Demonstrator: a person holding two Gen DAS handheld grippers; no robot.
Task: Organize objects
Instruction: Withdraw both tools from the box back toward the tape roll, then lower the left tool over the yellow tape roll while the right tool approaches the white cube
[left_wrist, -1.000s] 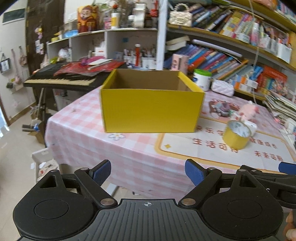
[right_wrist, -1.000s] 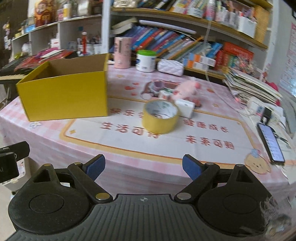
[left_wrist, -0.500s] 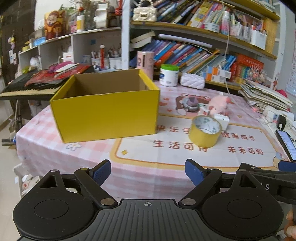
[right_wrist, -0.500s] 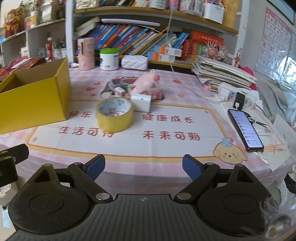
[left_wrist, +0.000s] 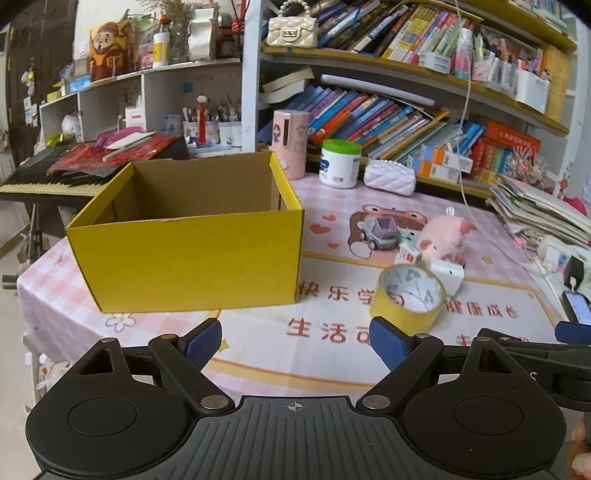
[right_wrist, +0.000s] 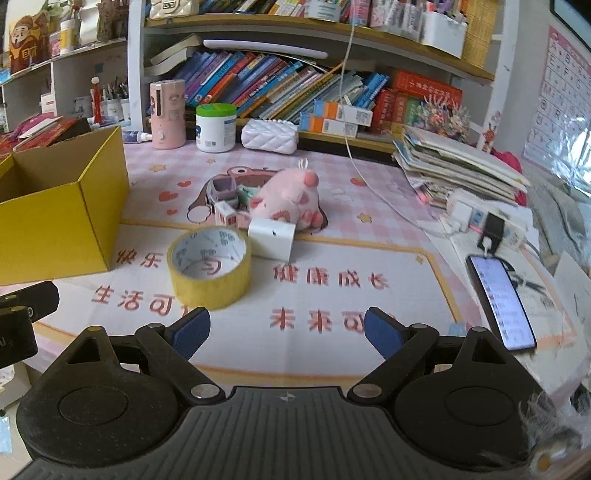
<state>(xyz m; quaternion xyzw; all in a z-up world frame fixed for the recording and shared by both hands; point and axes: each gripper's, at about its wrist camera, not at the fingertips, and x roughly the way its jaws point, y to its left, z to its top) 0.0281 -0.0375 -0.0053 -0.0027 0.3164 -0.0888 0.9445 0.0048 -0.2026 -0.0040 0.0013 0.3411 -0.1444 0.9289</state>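
An open yellow cardboard box (left_wrist: 192, 258) (right_wrist: 55, 225) stands empty on the left of the table. Right of it lies a yellow tape roll (left_wrist: 408, 297) (right_wrist: 210, 266), with a white charger block (left_wrist: 447, 275) (right_wrist: 271, 242), a pink plush pig (left_wrist: 439, 240) (right_wrist: 291, 201), a small grey toy car (left_wrist: 378, 232) (right_wrist: 221, 190) and a small white cube (left_wrist: 408, 254) (right_wrist: 225, 212) behind it. My left gripper (left_wrist: 295, 341) is open and empty at the table's front edge. My right gripper (right_wrist: 286, 330) is open and empty just in front of the tape roll.
A phone (right_wrist: 500, 301) lies at the right, near a power strip (right_wrist: 487, 221) and stacked papers (right_wrist: 461, 162). A pink dispenser (left_wrist: 290, 144), a green-lidded jar (left_wrist: 340, 164) and a white quilted pouch (left_wrist: 389, 177) stand at the back before bookshelves. A keyboard (left_wrist: 55, 177) is left of the table.
Both grippers have moved forward and rightward toward the table; the box and tape roll now look closer. Both stay open and empty.
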